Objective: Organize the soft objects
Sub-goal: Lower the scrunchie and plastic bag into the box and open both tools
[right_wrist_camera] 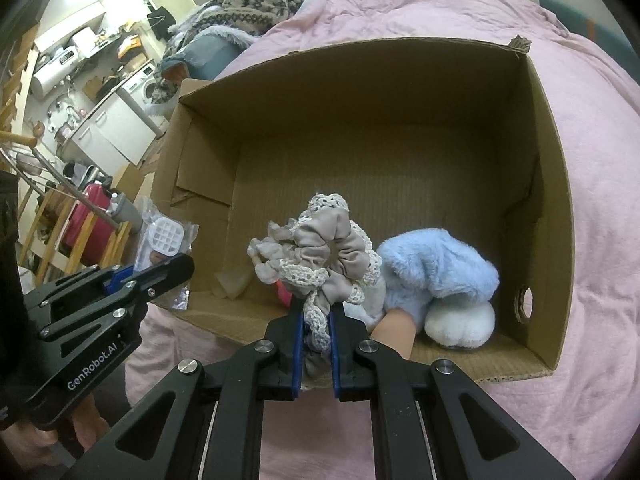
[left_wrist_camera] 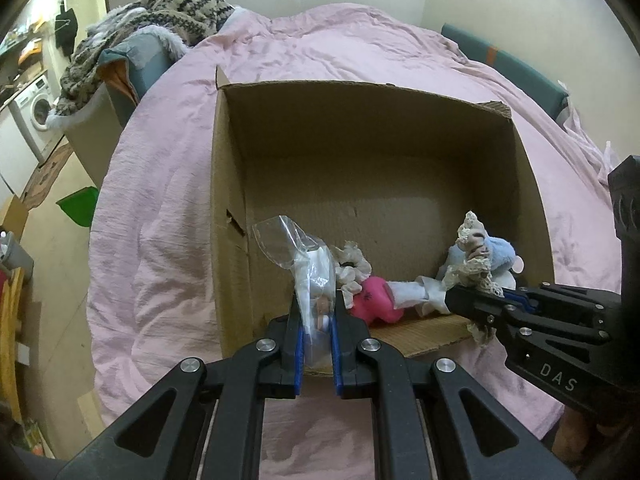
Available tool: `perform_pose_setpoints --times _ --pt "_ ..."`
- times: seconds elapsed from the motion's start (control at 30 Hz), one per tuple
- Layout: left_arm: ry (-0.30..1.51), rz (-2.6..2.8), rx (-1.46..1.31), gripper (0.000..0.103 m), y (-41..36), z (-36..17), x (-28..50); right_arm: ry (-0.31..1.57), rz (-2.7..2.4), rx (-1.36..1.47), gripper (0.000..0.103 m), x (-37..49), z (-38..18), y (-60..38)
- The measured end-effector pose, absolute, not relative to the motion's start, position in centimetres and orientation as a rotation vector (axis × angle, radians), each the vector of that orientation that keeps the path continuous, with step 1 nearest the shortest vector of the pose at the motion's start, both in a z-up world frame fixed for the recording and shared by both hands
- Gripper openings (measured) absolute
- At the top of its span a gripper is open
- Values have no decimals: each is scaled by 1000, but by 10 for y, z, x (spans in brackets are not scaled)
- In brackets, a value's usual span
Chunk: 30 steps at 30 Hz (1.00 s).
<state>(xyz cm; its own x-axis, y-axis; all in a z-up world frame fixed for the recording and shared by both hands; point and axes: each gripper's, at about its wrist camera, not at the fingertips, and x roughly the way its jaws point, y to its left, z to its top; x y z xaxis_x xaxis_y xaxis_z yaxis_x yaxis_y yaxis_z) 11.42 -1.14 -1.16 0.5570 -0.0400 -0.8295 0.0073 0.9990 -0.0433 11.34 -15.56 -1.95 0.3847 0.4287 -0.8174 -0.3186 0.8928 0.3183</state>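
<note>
The left gripper (left_wrist_camera: pixel 316 316) is clamped on a crinkly clear plastic bag (left_wrist_camera: pixel 298 248) with a small white waffle-grid piece inside; the bag stands up from between its blue-lined fingers, over the near left corner of the cardboard box (left_wrist_camera: pixel 360 152). The right gripper (right_wrist_camera: pixel 316 312) is closed on a scrunchie (right_wrist_camera: pixel 332 248) of smooth greyish-beige satin edged with cream crochet lace, a ruffled ring that rises just ahead of its tips, above the near wall of the box.

Just right of that scrunchie, on the box floor, lies a fluffy pale-blue plush toy (right_wrist_camera: pixel 436 268) with a rounded white fleecy part beneath it. Between the two grippers, low against the near wall, sit a glossy hot-pink soft toy (left_wrist_camera: pixel 376 300) and a second gauzy cream scrunchie (left_wrist_camera: pixel 352 264). The box is plain brown corrugated board, open-topped, with ragged torn flap edges and a round hole in its right wall.

It rests on a wrinkled pink bedspread (left_wrist_camera: pixel 160 240). Beyond the grippers to the left, a patterned knit blanket (left_wrist_camera: pixel 160 16) is heaped at the bed's edge, and farther left a white washing machine (left_wrist_camera: pixel 38 110) stands in a cluttered kitchen area.
</note>
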Motion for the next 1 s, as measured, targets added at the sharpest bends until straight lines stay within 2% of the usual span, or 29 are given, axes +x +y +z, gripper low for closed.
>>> perform_pose_setpoints --times 0.5,0.67,0.77,0.87,0.93,1.0 --pt "990 -39 -32 11 -16 -14 114 1072 479 108 12 114 -18 -152" --pt "980 -43 -25 13 -17 -12 113 1071 485 114 16 113 -18 -153" --pt "968 -43 -25 20 -18 -9 111 1069 486 120 17 113 -18 -154" --pt "950 -25 -9 34 -18 -5 110 1066 492 126 22 113 -18 -155" --pt "941 -18 -14 49 -17 -3 109 1059 491 122 24 113 -16 -156" --pt "922 -12 -27 52 -14 2 108 1051 491 126 31 113 -14 -158"
